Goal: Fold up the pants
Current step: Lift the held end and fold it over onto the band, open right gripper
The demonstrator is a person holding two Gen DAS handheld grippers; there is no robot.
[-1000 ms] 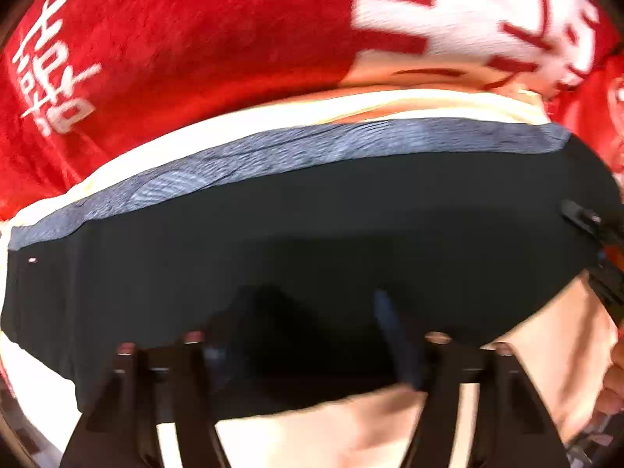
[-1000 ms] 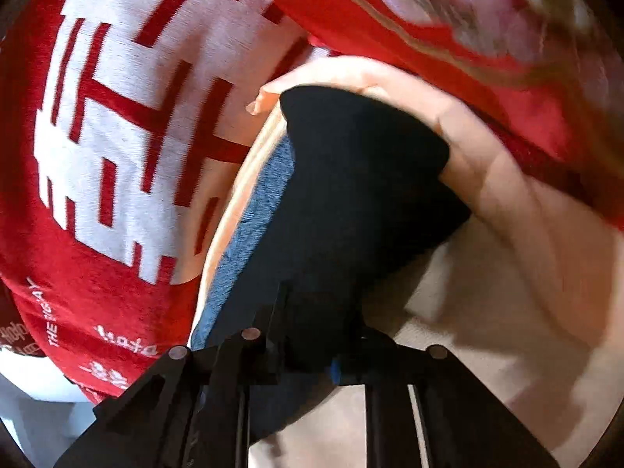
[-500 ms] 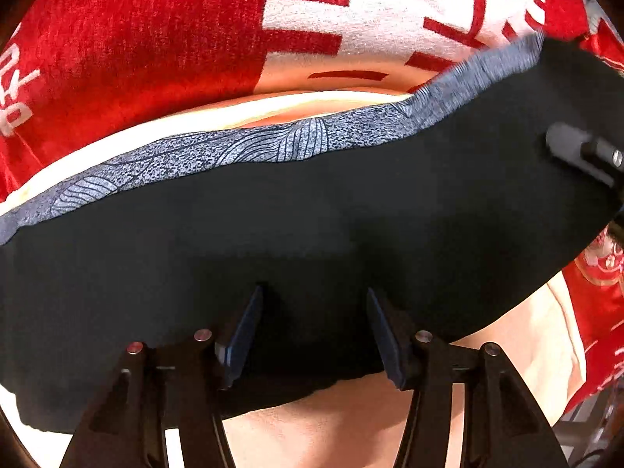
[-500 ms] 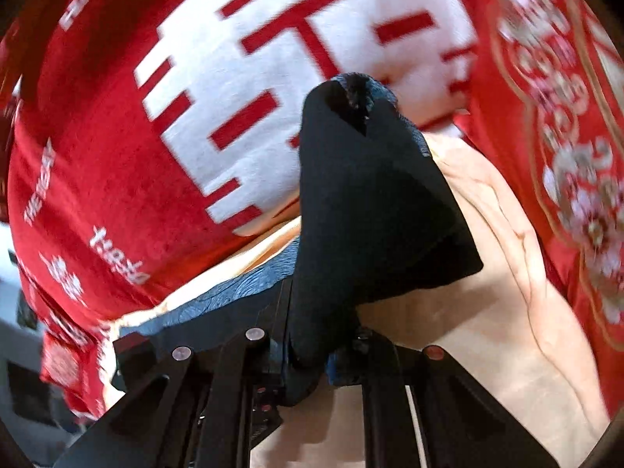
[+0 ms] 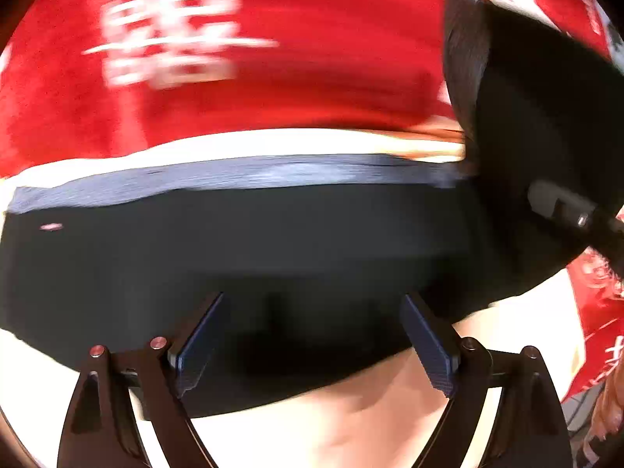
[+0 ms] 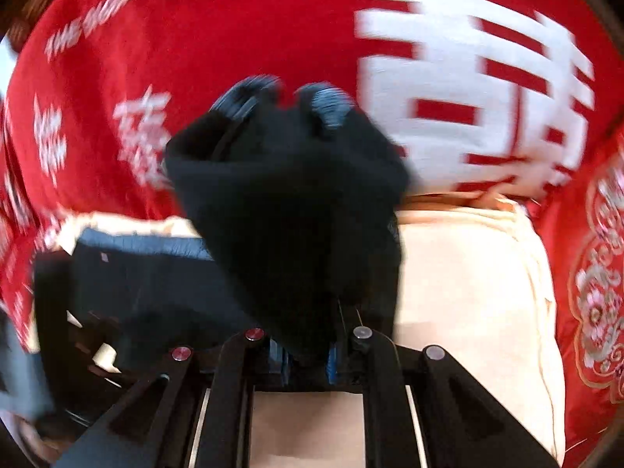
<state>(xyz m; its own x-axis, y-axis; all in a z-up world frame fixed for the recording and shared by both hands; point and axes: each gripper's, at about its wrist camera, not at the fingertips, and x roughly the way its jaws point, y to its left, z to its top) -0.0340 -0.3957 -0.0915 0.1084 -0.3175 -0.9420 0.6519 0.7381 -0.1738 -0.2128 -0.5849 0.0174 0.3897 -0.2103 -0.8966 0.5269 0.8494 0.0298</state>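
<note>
The black pants [image 5: 253, 249] with a grey-blue patterned waistband [image 5: 218, 179] lie on a cream cushion [image 5: 351, 421]. My left gripper [image 5: 312, 335] is open, its blue pads either side of the pants' near edge, holding nothing. My right gripper [image 6: 306, 358] is shut on one end of the pants [image 6: 288, 202] and holds it lifted above the flat part. In the left wrist view that lifted end [image 5: 526, 124] rises at the right with the right gripper's finger [image 5: 561, 202] on it.
A red blanket [image 6: 234, 31] with large white characters [image 6: 468, 97] lies behind the cream cushion [image 6: 468, 292]. Red embroidered fabric [image 6: 592, 292] borders the cushion on the right.
My right gripper has lifted its end of the pants and carried it up and over toward the left. My left gripper has opened wider and stays at the near edge.
</note>
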